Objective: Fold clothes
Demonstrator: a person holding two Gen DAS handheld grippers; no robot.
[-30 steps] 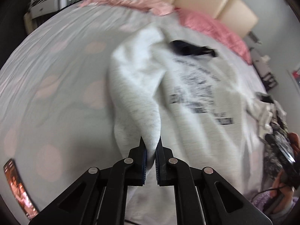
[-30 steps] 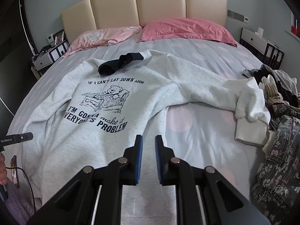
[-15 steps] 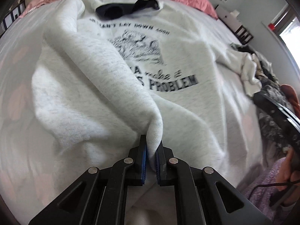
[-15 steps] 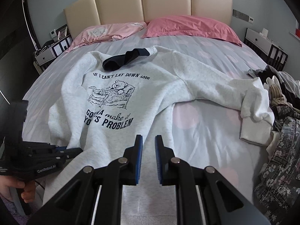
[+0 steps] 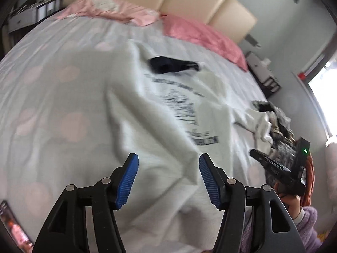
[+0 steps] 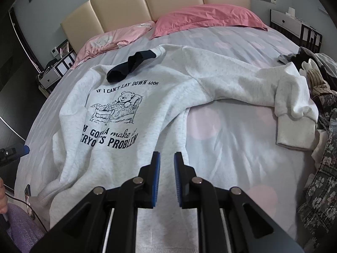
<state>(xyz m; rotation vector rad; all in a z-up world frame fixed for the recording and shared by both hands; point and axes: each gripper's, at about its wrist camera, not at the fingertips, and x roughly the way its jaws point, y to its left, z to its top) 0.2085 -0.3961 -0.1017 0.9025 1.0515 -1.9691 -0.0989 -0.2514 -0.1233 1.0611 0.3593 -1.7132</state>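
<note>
A light grey sweatshirt (image 6: 134, 139) with a dark bear print lies face up on the bed. Its left sleeve is folded in over the body's left side (image 5: 151, 126). Its right sleeve (image 6: 263, 88) stretches out to the right, its cuff near the clothes pile. My left gripper (image 5: 168, 168) is open wide and empty just above the folded sleeve. My right gripper (image 6: 167, 162) hovers over the hem with its jaws nearly closed on nothing. The left gripper's tip (image 6: 14, 151) shows at the left edge of the right wrist view.
A dark sock (image 6: 130, 65) lies on the sweatshirt's collar. Two pink pillows (image 6: 202, 19) sit by the beige headboard. A pile of clothes (image 6: 320, 109) lies on the bed's right side. Nightstands (image 6: 294, 25) stand on both sides. The right gripper (image 5: 280, 168) shows in the left view.
My left gripper carried the left sleeve inward over the sweatshirt's body, then opened and let it go. The sleeve now rests folded in. My right gripper stayed over the hem.
</note>
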